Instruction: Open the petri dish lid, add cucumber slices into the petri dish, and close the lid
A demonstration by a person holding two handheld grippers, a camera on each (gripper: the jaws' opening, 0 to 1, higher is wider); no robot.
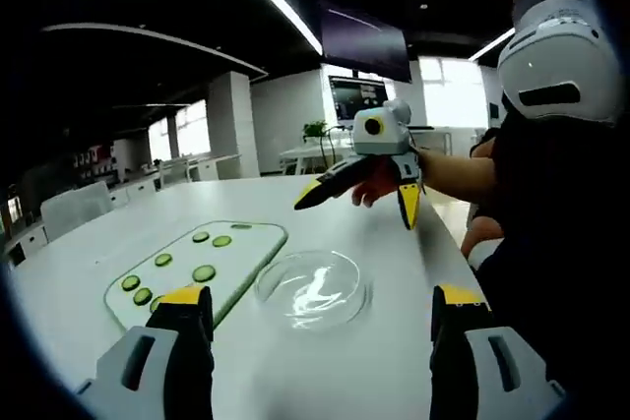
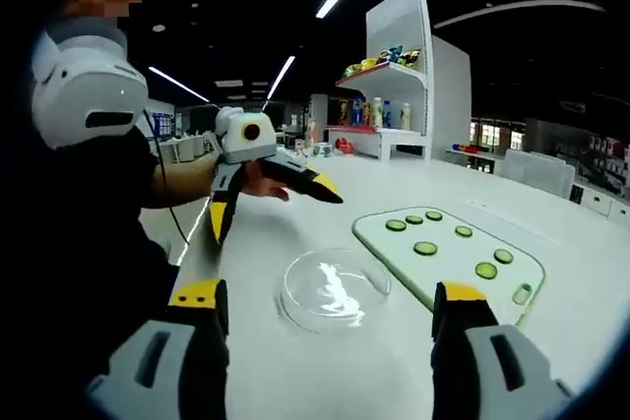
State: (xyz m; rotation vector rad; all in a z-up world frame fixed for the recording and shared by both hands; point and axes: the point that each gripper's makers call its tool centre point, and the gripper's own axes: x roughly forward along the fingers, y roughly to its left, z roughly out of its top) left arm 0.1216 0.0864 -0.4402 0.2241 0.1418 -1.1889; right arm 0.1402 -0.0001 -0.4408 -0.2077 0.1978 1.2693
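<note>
In the left gripper view, the left gripper (image 1: 320,307) hangs above the white table (image 1: 118,243) with its yellow-tipped jaws spread wide and nothing between them. The clear petri dish (image 1: 313,288) sits on the table just ahead of it, between the jaws, with its lid on. Ahead and to the left of the left jaw lies a white cutting board (image 1: 251,240) with a green edge, carrying the cucumber slices (image 1: 204,272) spread across it, just beside the dish. Farther ahead, beyond the dish, the right gripper (image 1: 359,199) is held in the air by a hand (image 1: 379,182), jaws wide apart and empty.

In the right gripper view, the right gripper (image 2: 335,307) frames the petri dish (image 2: 335,289) between its wide-open jaws. The cutting board (image 2: 522,268) with the cucumber slices (image 2: 425,248) lies ahead of the right jaw. The left gripper (image 2: 276,211) is raised over the table (image 2: 295,361) ahead and to the left, jaws wide, held by a hand (image 2: 258,182). A person in dark clothes stands at the table edge.
</note>
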